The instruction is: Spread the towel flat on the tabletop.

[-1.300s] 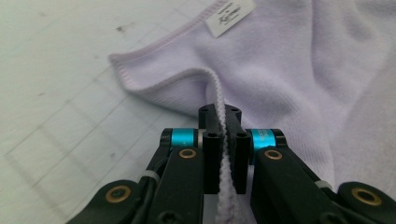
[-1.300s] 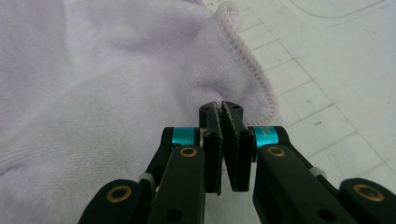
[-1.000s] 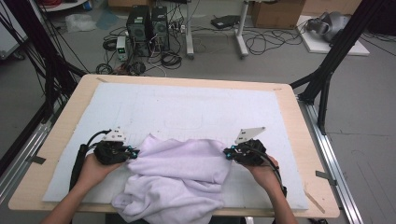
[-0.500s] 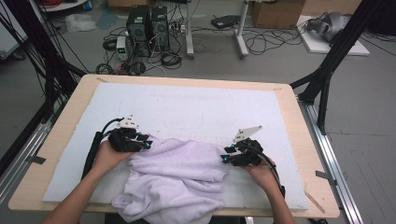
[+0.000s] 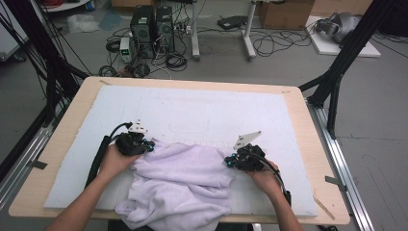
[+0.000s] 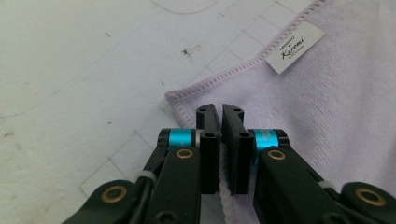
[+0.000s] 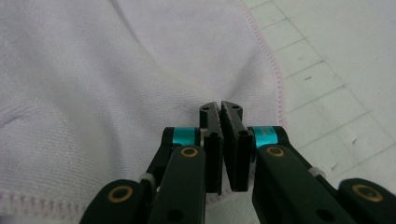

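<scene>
Both grippers (image 5: 153, 145) (image 5: 227, 160) clamped on towel (image 5: 183, 180) edges.

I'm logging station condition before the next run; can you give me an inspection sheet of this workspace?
Surface: wooden table under a white mat with faint grid lines and small dark specks.
Job's things: lilac towel, crumpled at the near edge, label up by one corner.
Clutter: nothing seen on the mat.
Grippers: left gripper shut on the towel near its corner; right gripper shut on the towel by its hem; both just closed.
Cables: one black cable trails from the left gripper.
Surroundings: computers, loose floor cables, boxes, black frame legs.
</scene>
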